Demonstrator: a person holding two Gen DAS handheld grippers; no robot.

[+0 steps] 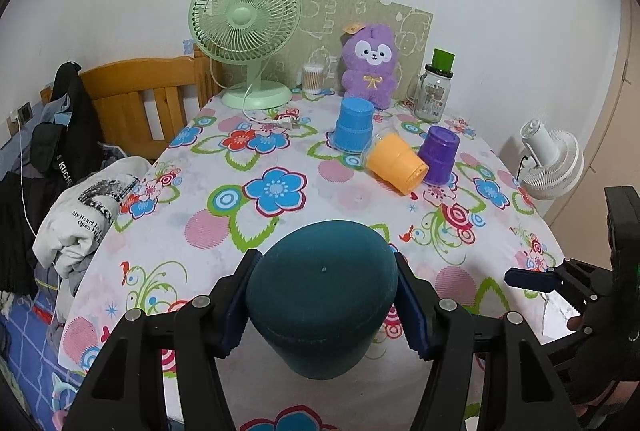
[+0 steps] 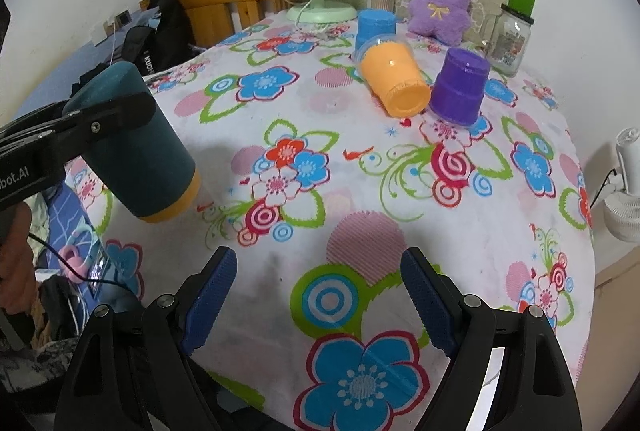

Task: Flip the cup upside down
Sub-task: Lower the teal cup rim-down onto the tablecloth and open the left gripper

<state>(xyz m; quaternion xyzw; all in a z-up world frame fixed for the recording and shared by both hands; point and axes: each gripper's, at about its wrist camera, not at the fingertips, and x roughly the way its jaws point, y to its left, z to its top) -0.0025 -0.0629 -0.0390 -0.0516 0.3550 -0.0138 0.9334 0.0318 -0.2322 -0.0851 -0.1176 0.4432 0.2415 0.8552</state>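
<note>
My left gripper (image 1: 324,295) is shut on a dark teal cup (image 1: 320,295), its closed base facing the camera. In the right wrist view the same teal cup (image 2: 140,151) hangs tilted above the table's left edge, its orange-rimmed mouth pointing down and to the right, held by the left gripper (image 2: 100,123). My right gripper (image 2: 316,295) is open and empty over the front of the flowered tablecloth (image 2: 320,171). An orange cup (image 2: 394,79) lies on its side. A purple cup (image 2: 460,87) and a blue cup (image 2: 376,27) stand upside down.
At the back stand a green fan (image 1: 248,31), a purple plush toy (image 1: 370,67), a glass jar (image 1: 432,91) and a cotton-swab pot (image 1: 313,79). A wooden chair and clothes (image 1: 80,199) sit left of the table. A white fan (image 1: 552,163) stands to the right.
</note>
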